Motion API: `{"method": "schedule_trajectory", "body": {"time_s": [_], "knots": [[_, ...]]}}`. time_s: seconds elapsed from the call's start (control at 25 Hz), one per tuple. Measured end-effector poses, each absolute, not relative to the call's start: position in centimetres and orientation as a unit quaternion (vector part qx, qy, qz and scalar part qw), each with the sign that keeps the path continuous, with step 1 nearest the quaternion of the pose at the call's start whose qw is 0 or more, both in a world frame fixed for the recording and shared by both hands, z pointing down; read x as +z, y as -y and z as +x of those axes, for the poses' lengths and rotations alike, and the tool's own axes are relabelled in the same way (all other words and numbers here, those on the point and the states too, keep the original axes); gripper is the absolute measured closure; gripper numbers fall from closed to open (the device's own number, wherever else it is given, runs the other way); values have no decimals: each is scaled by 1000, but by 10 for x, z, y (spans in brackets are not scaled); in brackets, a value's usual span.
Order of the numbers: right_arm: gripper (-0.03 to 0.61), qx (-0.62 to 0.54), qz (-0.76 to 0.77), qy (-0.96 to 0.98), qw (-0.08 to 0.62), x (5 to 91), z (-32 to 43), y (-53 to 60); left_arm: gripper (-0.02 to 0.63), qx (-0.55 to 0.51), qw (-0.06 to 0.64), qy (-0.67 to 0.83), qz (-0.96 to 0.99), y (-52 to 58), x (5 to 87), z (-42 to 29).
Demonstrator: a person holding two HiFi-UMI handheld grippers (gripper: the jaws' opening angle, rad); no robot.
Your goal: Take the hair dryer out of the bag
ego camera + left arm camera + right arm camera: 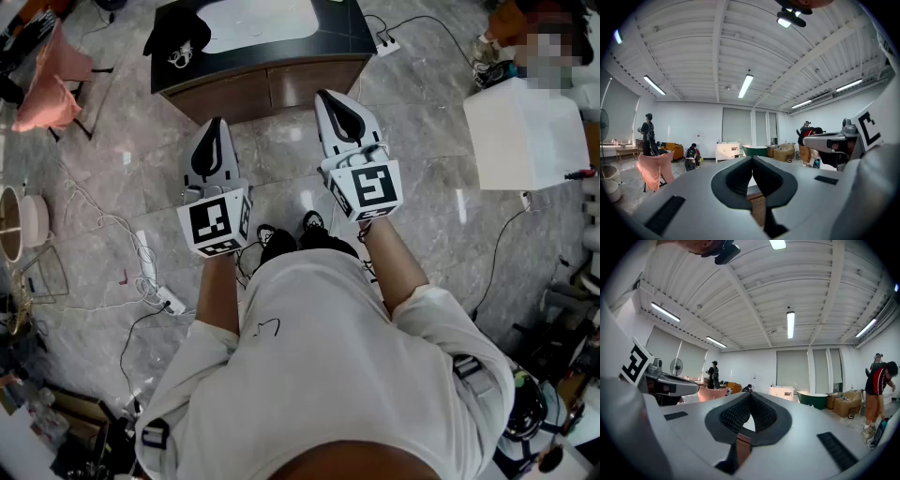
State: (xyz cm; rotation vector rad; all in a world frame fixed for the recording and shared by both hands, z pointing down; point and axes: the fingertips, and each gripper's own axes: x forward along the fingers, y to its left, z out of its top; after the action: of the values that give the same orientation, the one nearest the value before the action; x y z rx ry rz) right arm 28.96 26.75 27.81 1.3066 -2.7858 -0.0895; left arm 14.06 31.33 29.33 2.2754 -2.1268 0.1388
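Note:
A black bag (178,37) lies on the left corner of a dark cabinet (272,82) with a white top, straight ahead of me. No hair dryer shows in any view. My left gripper (217,124) is held level over the floor, short of the cabinet's front, its jaws shut and empty. Beside it my right gripper (330,96) reaches a little further toward the cabinet, also shut on nothing. In the left gripper view the left gripper (752,159) points across the room, with the cabinet's wood edge just below the tips. The right gripper (750,393) shows the same in the right gripper view.
A pink chair (42,89) stands at the left and a white box (525,131) at the right. Cables and a power strip (161,298) trail over the marble floor at my left. Other people stand far across the room (648,133).

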Motion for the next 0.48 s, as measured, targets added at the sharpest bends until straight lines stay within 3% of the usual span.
{"method": "schedule_trajectory", "body": {"time_s": [0.48], "knots": [[578,-15,348,937,22,287,296,-309,594,54,27,697,715,-341,297,174]]}}
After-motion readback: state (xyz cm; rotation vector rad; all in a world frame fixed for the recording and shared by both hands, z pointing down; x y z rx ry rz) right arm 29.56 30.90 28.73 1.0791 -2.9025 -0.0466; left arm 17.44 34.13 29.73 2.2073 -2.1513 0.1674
